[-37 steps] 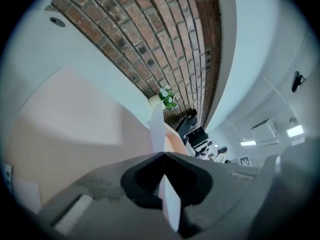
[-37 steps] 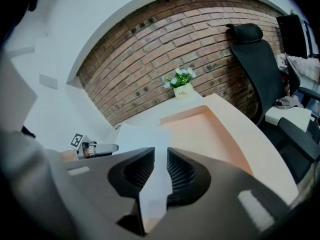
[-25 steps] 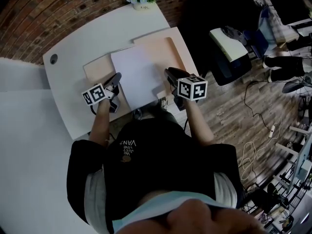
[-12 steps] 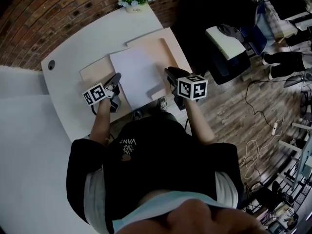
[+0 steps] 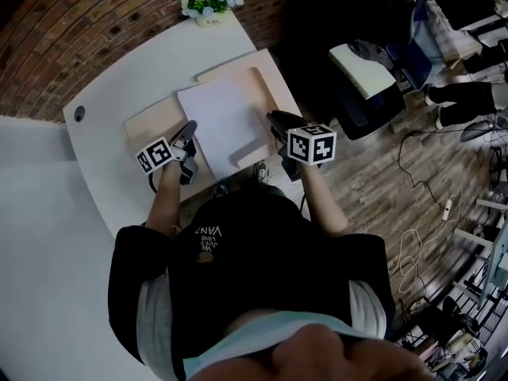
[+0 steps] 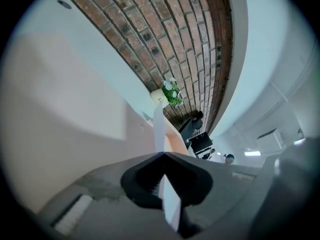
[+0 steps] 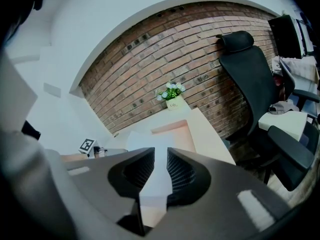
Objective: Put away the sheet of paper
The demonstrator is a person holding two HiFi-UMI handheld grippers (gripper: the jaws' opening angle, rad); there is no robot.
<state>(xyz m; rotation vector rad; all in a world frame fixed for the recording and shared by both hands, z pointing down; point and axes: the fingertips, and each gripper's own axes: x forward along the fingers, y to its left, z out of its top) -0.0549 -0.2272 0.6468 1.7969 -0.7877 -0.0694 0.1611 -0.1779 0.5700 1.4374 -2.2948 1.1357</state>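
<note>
Since a second ago the surface and its peach tray have slid left under us in the head view, so the sheet of paper now sits further toward the tray's right side. Left tool is clenched on the sheet's left edge. Right tool has its jaws a sliver apart, pinching nothing, at the sheet's right edge. We judge it's mid-carry, with set-down into the tray still pending.

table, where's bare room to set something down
Bare on the table: the far strip between the cable hole and the flower pot, and its left edge beyond the left gripper. Crowded: the middle, where the sheet of paper is over the wooden tray, with the right gripper at its near corner.
</note>
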